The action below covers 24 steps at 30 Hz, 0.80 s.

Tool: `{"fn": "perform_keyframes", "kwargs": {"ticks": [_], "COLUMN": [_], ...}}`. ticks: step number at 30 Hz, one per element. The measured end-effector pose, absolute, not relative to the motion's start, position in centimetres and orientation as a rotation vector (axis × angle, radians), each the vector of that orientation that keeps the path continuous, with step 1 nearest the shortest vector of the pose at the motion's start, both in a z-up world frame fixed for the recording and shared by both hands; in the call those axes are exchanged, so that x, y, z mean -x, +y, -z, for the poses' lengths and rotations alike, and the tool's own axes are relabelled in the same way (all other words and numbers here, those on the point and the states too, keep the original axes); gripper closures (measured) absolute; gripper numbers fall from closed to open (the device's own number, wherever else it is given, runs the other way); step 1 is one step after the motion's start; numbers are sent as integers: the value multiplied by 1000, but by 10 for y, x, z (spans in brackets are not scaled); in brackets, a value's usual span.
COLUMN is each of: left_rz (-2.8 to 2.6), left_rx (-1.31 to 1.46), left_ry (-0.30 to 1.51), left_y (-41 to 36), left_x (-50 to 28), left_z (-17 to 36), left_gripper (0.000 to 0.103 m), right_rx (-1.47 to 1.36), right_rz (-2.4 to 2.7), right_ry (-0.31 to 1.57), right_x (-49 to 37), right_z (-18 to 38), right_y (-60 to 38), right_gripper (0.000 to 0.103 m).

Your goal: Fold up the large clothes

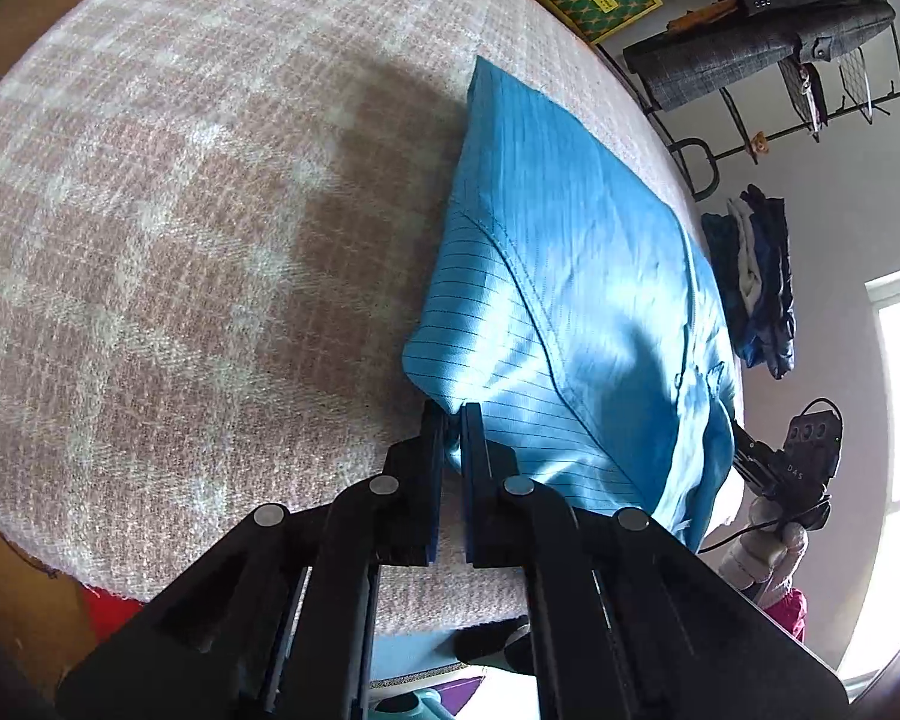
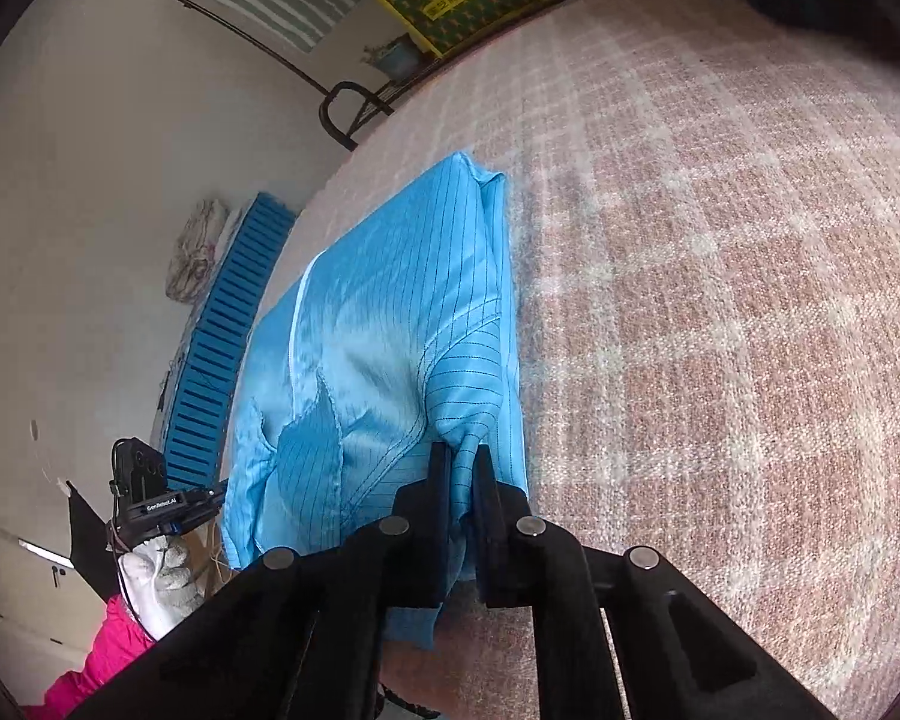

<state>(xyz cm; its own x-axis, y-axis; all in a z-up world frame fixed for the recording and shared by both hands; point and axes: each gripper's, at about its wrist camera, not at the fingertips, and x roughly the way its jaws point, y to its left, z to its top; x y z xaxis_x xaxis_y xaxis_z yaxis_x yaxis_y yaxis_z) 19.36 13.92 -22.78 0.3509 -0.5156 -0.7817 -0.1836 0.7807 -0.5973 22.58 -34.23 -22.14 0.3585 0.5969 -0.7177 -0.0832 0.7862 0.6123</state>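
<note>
Blue pinstriped garment (image 1: 570,276), partly folded

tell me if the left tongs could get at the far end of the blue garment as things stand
Probably not right away. The left tongs are shut on the near corner of the blue garment, so they would have to let go first. Beyond that, nothing lies on the blanket in the way.

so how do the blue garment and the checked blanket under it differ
The blue garment is smooth, shiny and finely pinstriped; the checked blanket is fuzzy, matte, pink and white. The garment is folded into a narrow stack near one edge; the blanket lies spread flat and far wider. The garment's near corners are pinched by the left gripper and right gripper; the blanket is untouched.
</note>
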Motion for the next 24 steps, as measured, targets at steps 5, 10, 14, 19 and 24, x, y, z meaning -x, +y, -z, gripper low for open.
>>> {"fn": "perform_keyframes", "kwargs": {"ticks": [5,10,14,19,24], "left_rz": [155,209,307,297,264], "left_rx": [529,452,378,354,383], "left_ry": [1123,983,1003,1106,1168], "left_y": [144,116,73,55,67], "left_x": [-183,-179,-198,-217,-223], "left_z": [193,142,141,177,208], "left_gripper": [99,99,94,94,94], "right_rx": [-420,-425,-510,-602,-711], "right_rz": [-506,-530,-559,-604,-660], "right_ry": [1100,981,1019,1052,1125], "right_x": [-225,-241,-282,-333,-376], "right_z": [194,167,178,198,233], "right_y": [-335,-349,-354,-350,-343], "right_gripper": [68,65,65,62,61]}}
